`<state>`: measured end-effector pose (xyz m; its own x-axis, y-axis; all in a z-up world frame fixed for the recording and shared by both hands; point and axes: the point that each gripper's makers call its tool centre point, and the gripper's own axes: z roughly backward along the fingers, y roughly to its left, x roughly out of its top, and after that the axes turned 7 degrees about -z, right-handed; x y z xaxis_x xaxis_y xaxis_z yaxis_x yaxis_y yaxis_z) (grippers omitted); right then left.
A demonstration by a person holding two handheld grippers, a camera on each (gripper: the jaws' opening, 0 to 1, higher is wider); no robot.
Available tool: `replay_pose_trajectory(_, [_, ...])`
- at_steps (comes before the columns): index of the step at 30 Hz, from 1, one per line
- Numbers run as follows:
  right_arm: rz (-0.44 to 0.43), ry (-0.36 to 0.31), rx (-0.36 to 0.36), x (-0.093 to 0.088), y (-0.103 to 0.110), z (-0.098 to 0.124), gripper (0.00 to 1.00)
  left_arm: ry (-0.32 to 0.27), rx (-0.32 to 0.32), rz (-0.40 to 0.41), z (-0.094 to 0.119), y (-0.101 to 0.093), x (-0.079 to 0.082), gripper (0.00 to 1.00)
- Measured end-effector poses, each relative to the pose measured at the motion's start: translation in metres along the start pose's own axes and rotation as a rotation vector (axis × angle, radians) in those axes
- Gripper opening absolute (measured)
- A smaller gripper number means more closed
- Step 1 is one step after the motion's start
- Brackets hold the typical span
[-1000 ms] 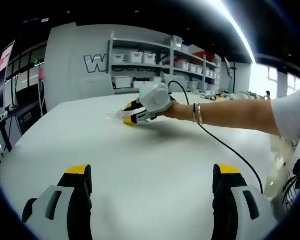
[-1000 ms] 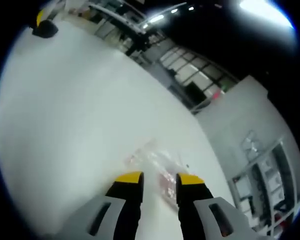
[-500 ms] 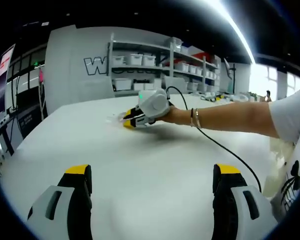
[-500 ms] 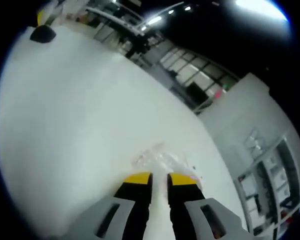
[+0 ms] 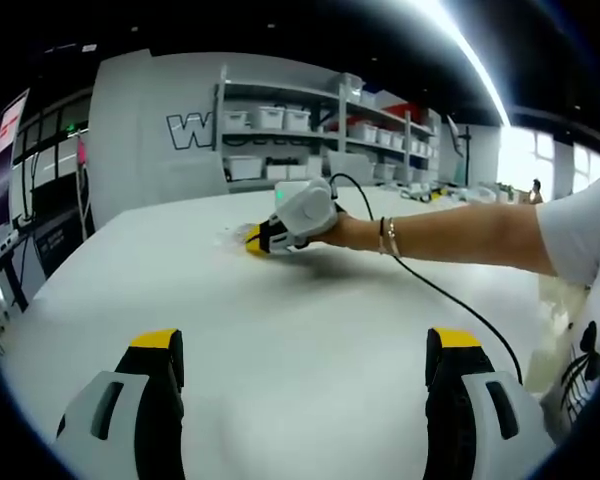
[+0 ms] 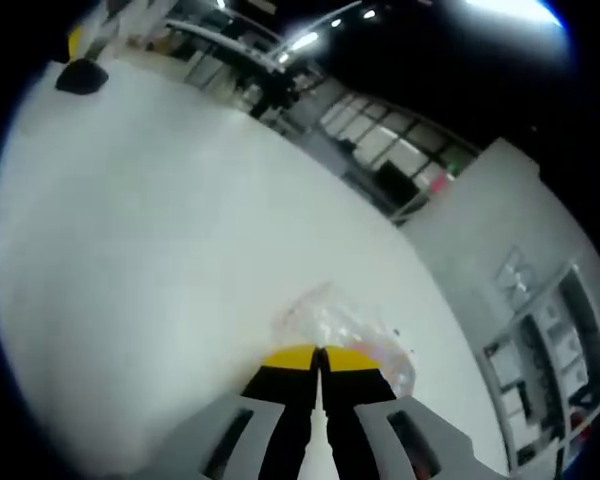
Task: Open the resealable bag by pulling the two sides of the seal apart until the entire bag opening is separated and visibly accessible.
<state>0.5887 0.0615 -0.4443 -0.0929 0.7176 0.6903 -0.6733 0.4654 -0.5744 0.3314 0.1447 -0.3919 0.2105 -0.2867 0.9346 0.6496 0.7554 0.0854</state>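
A clear resealable bag [image 6: 342, 330] with pinkish bits inside lies on the white table [image 6: 140, 220]. My right gripper [image 6: 318, 360] is shut on the bag's near edge, its yellow tips pressed together. In the left gripper view the bag [image 5: 234, 236] shows as a small clear patch far out on the table, with the right gripper [image 5: 256, 240] at it, held by a person's hand and bare forearm [image 5: 450, 232]. My left gripper [image 5: 305, 350] stands open low over the near part of the table [image 5: 280, 320], far from the bag, nothing between its fingers.
A black cable [image 5: 450, 295] trails from the right gripper across the table. A dark round object [image 6: 80, 76] sits at the table's far end. Shelves with white bins [image 5: 300, 135] stand behind the table. The person's white sleeve [image 5: 580, 240] is at the right.
My right gripper has closed from a wide gap to fully shut on the bag's edge. The left gripper has not moved.
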Motion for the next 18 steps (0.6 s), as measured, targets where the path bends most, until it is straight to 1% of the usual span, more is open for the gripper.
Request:
replay_pose_trajectory(4, [-0.009, 0.0, -0.007, -0.002, -0.002, 0.001, 0.0, -0.002, 0.0, 0.0, 0.0, 0.0, 0.001, 1.0])
replay_pose_trajectory(6, [-0.028, -0.007, -0.012, -0.002, -0.004, 0.002, 0.0, -0.004, -0.001, 0.001, 0.0, -0.001, 0.001, 1.0])
replay_pose_trajectory(13, [-0.101, -0.039, -0.055, 0.0, -0.022, 0.008, 0.0, -0.006, -0.002, 0.005, 0.001, -0.004, 0.0, 1.0])
replay_pose_trajectory(15, [-0.135, -0.053, -0.065, 0.002, -0.027, 0.01, 0.0, -0.007, -0.001, 0.004, 0.001, -0.005, 0.0, 1.0])
replay_pose_trajectory(18, [-0.159, -0.066, -0.072, 0.007, -0.035, 0.014, 0.0, -0.008, -0.004, 0.007, 0.002, -0.007, 0.0, 1.0])
